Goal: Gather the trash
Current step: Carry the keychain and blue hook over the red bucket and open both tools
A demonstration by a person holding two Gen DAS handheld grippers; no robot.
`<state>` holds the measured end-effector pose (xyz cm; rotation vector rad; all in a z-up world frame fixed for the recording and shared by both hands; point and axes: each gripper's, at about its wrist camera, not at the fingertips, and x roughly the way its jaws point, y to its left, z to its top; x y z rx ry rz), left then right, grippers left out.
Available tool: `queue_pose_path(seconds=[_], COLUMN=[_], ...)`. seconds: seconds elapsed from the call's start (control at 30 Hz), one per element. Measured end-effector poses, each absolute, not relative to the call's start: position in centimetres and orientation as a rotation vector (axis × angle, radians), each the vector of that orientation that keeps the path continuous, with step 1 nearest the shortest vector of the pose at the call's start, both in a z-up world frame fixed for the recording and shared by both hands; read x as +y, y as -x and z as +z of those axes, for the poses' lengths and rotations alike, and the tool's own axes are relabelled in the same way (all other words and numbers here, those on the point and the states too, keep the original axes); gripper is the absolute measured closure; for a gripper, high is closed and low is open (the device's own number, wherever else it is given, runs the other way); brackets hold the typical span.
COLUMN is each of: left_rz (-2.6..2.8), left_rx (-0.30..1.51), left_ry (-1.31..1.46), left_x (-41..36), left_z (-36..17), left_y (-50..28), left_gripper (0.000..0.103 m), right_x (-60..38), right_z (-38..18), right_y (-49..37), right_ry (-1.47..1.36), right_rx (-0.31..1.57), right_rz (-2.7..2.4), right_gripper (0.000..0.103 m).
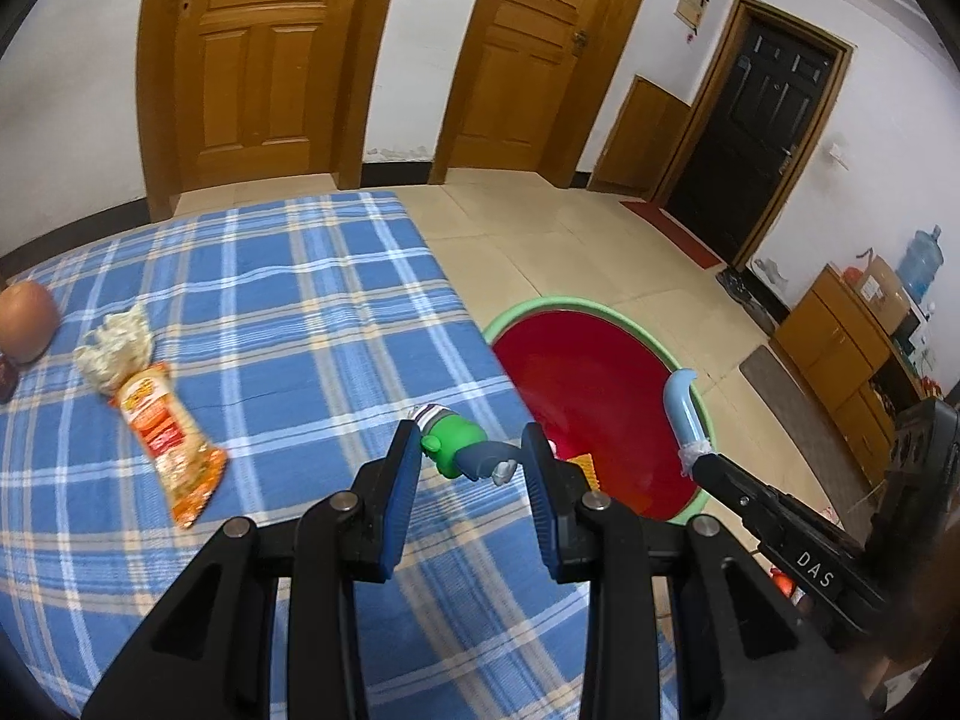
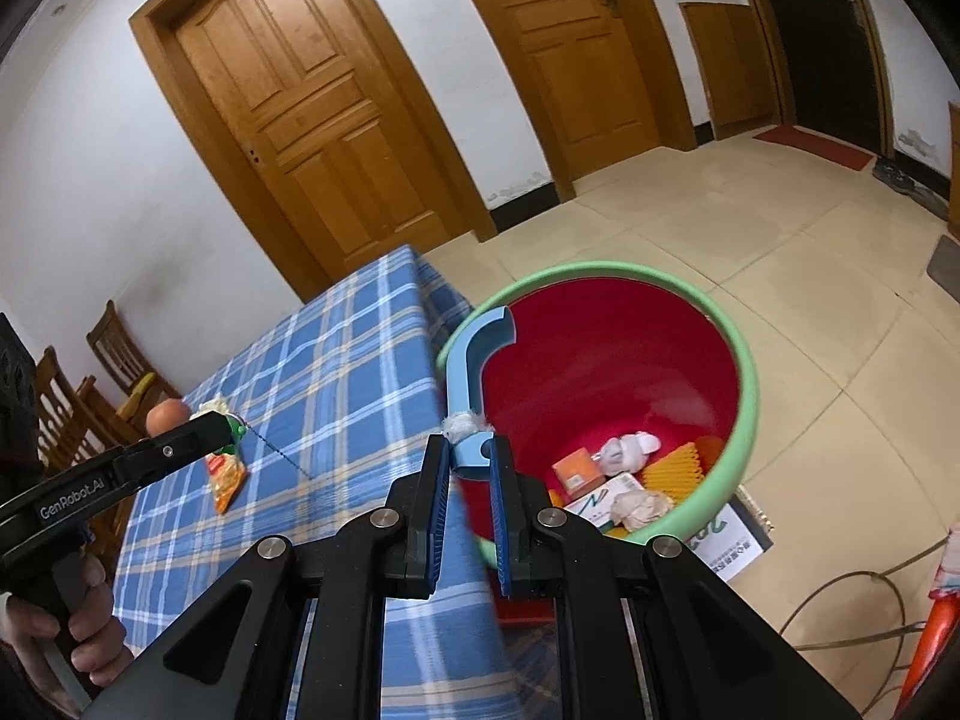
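Note:
A small green and dark blue plastic figure [image 1: 456, 447] with a grey hand is held between the blue pads of my left gripper [image 1: 471, 438], which is shut on it above the table's right edge. My right gripper [image 2: 468, 450] is shut on a curved light-blue plastic piece [image 2: 474, 360] with a wad of white tape at its base. It holds the piece over the near rim of the red bin [image 2: 744, 372]. From the left wrist, the right gripper [image 1: 699, 462] and the blue piece [image 1: 681, 405] show over the bin [image 1: 570, 303]. The left gripper [image 2: 225, 423] appears at left.
An orange snack wrapper [image 1: 171, 456], crumpled paper [image 1: 114, 348] and a round brownish fruit [image 1: 27, 324] lie on the blue plaid tablecloth [image 1: 288, 300]. The bin holds boxes and tissue [image 2: 630, 450]. Wooden chairs [image 2: 114, 354] stand behind the table. A cable [image 2: 852, 600] trails on the tiled floor.

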<state>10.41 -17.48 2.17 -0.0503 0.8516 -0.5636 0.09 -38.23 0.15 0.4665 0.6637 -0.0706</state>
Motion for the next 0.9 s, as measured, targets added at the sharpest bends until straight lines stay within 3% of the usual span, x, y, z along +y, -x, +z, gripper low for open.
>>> queue_pose_path(seconds=[0.77, 0.9], left_rz=[-0.703, -0.686], left_rx=[0.932, 0.919], left_ry=[-0.079, -0.095], left_x=[-27.6, -27.9], left_z=[-2.3, -2.3], left_y=[-11.7, -11.7], left_gripper=[0.068, 0.051], right_x=[-43.7, -44.2], right_z=[-2.6, -3.0], right_y=[1.2, 1.1], right_ry=[-0.562, -0.573], right_rx=[0.684, 0.69], right_rz=[-0.167, -0.173], right_gripper=[0.09, 0.09])
